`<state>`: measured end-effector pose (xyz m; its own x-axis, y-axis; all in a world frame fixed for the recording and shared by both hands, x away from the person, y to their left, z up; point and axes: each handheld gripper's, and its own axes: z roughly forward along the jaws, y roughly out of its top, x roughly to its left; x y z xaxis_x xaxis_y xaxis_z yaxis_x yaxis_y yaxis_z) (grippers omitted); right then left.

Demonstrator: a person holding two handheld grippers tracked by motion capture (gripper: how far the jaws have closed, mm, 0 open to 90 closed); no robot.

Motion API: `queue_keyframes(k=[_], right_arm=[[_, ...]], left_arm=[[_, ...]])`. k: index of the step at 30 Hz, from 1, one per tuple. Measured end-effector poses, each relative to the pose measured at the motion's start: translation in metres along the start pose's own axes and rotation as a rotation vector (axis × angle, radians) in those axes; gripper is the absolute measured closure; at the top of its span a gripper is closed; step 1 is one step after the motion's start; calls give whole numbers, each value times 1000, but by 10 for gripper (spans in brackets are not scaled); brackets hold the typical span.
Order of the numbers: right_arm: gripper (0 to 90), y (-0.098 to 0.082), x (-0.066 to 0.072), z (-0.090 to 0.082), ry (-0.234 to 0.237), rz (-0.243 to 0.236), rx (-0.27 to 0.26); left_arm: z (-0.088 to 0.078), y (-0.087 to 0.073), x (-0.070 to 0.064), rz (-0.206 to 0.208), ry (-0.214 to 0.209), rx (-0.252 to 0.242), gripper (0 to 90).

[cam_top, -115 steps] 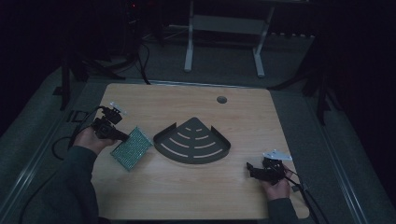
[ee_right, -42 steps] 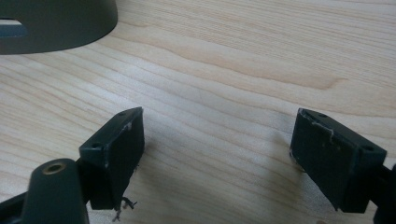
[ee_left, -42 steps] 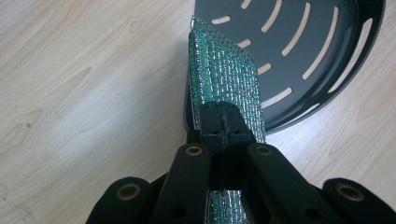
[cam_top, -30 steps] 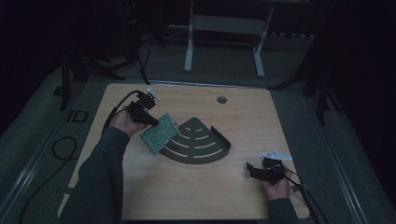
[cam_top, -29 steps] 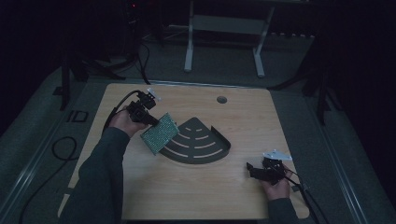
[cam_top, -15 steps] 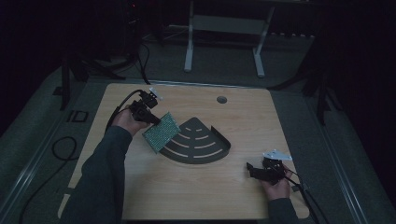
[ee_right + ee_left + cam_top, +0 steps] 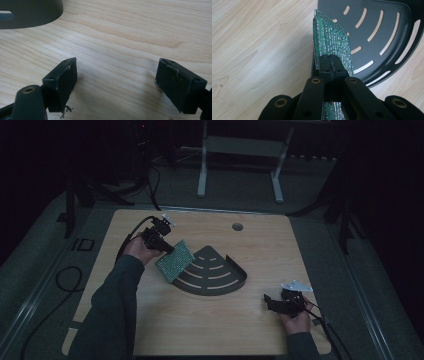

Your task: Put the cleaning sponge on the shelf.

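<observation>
Fingers of your left gripper (image 7: 329, 65) pinch the green pad (image 7: 332, 42) over the tray's (image 7: 220, 275) left edge. Lower it in; right gripper (image 7: 116, 82) fingers rest spread on the worktop (image 7: 250, 330).

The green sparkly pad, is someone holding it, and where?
Yes. The left gripper is shut on the green sparkly pad, pinching it at its near edge, above the edge of the dark slotted tray. The right gripper is open and holds nothing.

The left tongs (image 7: 331, 65) cover the lower part of the green pad (image 7: 332, 42). The picture's edge cuts off the rack (image 7: 30, 12).
</observation>
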<state>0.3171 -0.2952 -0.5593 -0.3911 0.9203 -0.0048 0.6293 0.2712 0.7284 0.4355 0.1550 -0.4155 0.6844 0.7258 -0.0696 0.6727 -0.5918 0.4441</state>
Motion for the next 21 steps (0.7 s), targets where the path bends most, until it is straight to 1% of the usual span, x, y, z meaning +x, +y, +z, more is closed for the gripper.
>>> queue_keyframes(k=[10, 15, 17, 21], right_arm=[[171, 0, 0, 0, 0, 0, 0], [171, 0, 0, 0, 0, 0, 0], [171, 0, 0, 0, 0, 0, 0], [171, 0, 0, 0, 0, 0, 0]], left_arm=[[3, 3, 1, -7, -1, -3, 900], [5, 5, 2, -8, -3, -12, 900], [6, 5, 2, -13, -4, -24, 900], [9, 8, 1, -5, -9, -26, 900]])
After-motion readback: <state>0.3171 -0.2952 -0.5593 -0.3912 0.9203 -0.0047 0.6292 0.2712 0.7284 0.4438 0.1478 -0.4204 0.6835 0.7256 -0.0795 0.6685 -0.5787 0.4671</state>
